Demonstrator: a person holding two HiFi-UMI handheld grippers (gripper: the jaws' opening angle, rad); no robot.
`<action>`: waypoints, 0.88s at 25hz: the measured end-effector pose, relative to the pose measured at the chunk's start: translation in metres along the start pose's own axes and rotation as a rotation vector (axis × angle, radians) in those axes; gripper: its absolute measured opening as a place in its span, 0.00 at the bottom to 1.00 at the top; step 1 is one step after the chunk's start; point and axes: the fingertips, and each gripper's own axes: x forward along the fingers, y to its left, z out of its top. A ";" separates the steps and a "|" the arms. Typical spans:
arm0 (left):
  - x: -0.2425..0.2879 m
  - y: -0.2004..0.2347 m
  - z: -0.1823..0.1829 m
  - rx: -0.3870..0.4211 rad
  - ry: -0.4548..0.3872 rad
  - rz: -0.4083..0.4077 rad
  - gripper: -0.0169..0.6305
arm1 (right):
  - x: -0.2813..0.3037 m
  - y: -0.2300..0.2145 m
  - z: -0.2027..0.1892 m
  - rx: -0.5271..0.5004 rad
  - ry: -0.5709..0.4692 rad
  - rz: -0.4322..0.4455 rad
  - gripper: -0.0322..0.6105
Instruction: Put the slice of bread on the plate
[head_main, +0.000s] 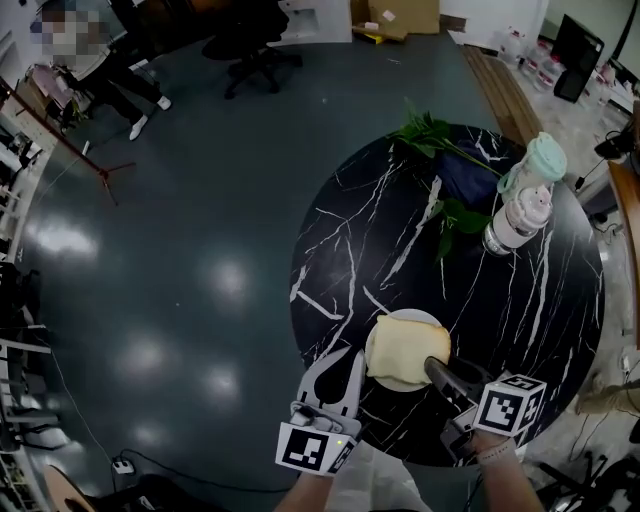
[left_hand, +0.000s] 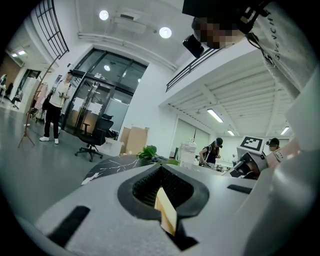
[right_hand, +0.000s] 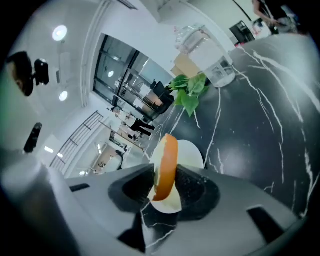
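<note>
tan bread slice (head_main: 405, 348) in right gripper (head_main: 436, 368) jaws, over white plate (head_main: 418, 316)

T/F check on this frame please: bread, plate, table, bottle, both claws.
1. The slice of bread sits between the jaws of the right claw. True.
2. The table has a plain white top. False: it is black with white veins.
3. A white plate lies just beneath the bread. True.
4. The clear bottle touches the plate. False: it stands at the far side of the table by the green leaves, well apart from the plate.
5. The left claw is out of the head view. False: it shows at the bread's left edge.
</note>
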 end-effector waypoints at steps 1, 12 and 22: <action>0.000 0.000 -0.001 -0.003 0.000 0.000 0.04 | 0.001 0.000 0.001 -0.053 0.000 -0.021 0.22; -0.001 0.006 -0.001 -0.034 -0.011 0.002 0.04 | 0.002 -0.015 0.009 -0.460 0.018 -0.256 0.32; -0.004 0.003 -0.002 -0.025 -0.009 -0.003 0.04 | -0.004 -0.009 0.013 -0.506 -0.050 -0.264 0.36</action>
